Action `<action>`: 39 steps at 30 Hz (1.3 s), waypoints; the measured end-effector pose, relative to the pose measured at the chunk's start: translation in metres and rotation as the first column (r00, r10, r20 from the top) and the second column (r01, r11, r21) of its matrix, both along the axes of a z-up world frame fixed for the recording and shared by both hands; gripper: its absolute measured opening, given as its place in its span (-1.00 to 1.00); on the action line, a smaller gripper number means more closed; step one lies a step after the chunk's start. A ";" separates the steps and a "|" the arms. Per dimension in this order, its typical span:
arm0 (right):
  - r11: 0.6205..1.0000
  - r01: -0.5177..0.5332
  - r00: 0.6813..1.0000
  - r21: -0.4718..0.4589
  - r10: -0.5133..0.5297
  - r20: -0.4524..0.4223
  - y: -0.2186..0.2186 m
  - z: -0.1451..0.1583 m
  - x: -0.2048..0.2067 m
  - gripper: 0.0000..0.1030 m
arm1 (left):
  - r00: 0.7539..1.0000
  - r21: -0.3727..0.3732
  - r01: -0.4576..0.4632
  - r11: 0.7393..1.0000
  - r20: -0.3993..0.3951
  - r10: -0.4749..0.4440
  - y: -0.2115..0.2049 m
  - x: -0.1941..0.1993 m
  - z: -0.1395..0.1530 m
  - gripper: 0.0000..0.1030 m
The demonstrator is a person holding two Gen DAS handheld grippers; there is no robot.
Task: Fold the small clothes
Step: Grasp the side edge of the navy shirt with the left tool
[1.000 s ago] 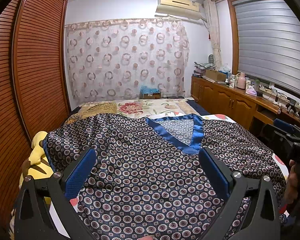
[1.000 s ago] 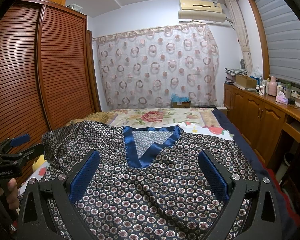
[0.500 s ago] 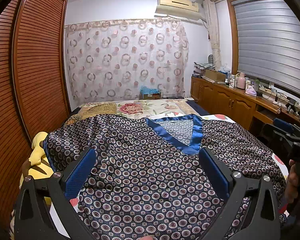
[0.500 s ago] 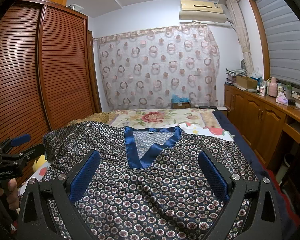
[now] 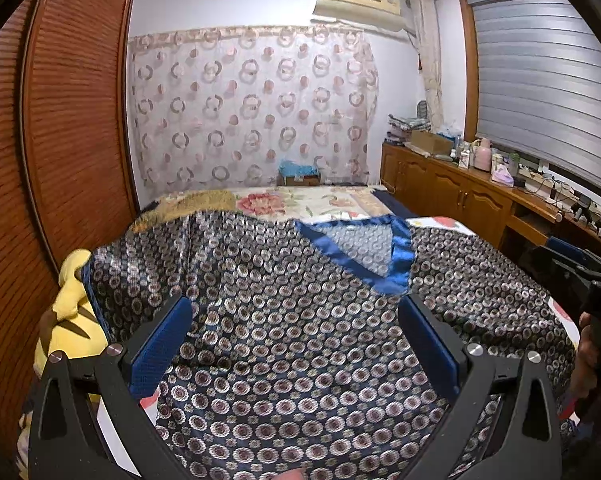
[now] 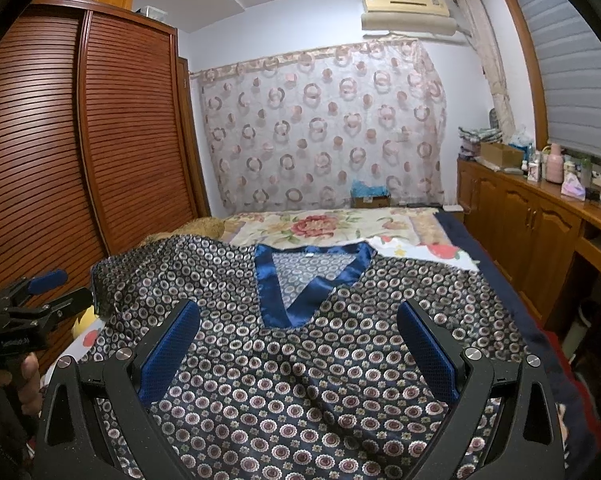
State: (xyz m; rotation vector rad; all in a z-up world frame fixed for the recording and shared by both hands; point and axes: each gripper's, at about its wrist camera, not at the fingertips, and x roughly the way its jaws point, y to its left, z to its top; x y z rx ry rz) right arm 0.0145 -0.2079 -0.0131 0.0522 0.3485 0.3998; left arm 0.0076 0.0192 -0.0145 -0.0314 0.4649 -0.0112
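Shirt (image 5: 300, 340) flat between open tools

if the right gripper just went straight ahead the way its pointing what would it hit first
Probably the patterned top spread on the bed, near its blue V-neck trim; the open right gripper holds nothing, though depth is unclear.

Patterned top (image 6: 300, 360) on bed (image 6: 500, 280)

Black tongs (image 5: 294, 332), blue pads (image 5: 160, 344), silver screws
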 end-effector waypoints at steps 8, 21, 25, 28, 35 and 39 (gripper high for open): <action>0.998 -0.059 0.997 -0.025 0.058 -0.058 0.006 -0.009 0.020 0.92 | 0.996 0.001 -0.041 0.999 -0.085 0.041 0.048 0.012 -0.023 1.00; 0.975 -0.191 0.979 -0.115 0.180 -0.098 0.038 -0.008 0.035 0.92 | 0.982 -0.041 -0.111 0.993 -0.158 0.103 0.129 0.019 -0.044 0.94; 0.965 -0.232 0.969 -0.120 0.219 -0.113 0.044 -0.006 0.041 0.92 | 0.980 -0.078 -0.116 0.990 -0.171 0.101 0.152 0.024 -0.048 0.77; 0.957 -0.263 0.961 -0.125 0.249 -0.118 0.052 -0.001 0.045 0.92 | 0.980 -0.119 -0.110 0.987 -0.180 0.087 0.170 0.032 -0.051 0.56; 0.946 -0.300 0.950 -0.124 0.285 -0.125 0.059 -0.002 0.048 0.92 | 0.969 -0.202 -0.125 0.971 -0.235 0.076 0.218 0.061 -0.068 0.40; 0.942 -0.304 0.949 -0.141 0.287 -0.129 0.063 -0.006 0.052 0.92 | 0.974 -0.250 -0.088 0.964 -0.224 0.031 0.229 0.070 -0.074 0.28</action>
